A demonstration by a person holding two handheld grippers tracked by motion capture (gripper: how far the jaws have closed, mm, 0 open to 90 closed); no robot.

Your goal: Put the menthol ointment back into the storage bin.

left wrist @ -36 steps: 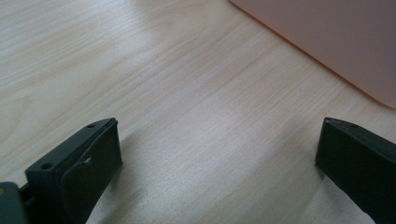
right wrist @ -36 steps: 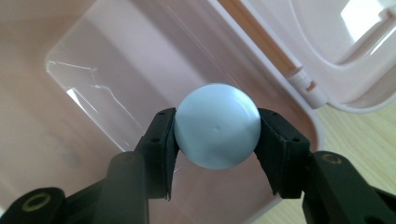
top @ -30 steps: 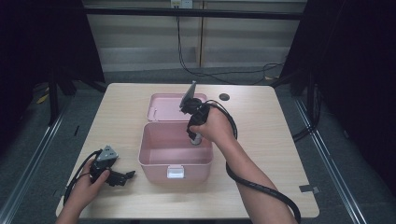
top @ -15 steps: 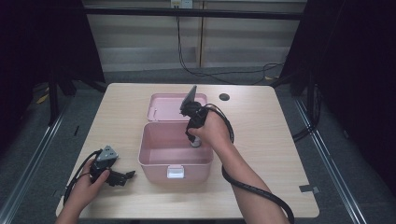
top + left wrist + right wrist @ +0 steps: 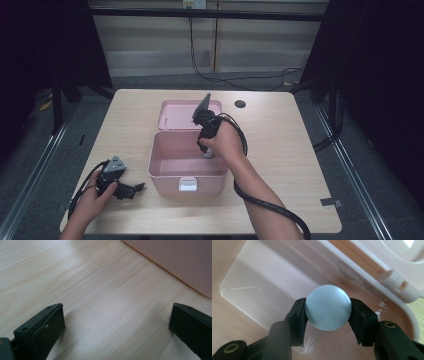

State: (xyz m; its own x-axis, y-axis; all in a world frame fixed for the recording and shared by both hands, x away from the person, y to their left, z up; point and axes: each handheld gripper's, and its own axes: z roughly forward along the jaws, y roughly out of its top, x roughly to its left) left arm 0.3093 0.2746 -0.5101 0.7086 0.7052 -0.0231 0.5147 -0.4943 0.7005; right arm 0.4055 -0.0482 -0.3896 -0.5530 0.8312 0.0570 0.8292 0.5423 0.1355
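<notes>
An open pink box (image 5: 165, 175) stands at the table's middle, and its lid (image 5: 175, 112) lies flat behind it. My right gripper (image 5: 207, 151) reaches down into the box at its right side. In the right gripper view the gripper (image 5: 327, 312) is shut on a pale blue ball (image 5: 327, 307), held just above the box's glossy floor (image 5: 257, 285). My left gripper (image 5: 131, 189) rests on the table to the left of the box. The left gripper view shows it (image 5: 116, 326) open, nothing between the jaws, with the box's corner (image 5: 180, 260) ahead.
The light wooden table (image 5: 280, 150) has bare room left and right of the box. A dark round hole (image 5: 240, 104) sits near the far edge. A white latch (image 5: 188, 184) marks the box's front. The lid's hinge (image 5: 398, 285) lies close to the ball. Cables trail from both grippers.
My right gripper has sunk lower into the box, drifting slightly toward the near side. The left gripper has stayed put.
</notes>
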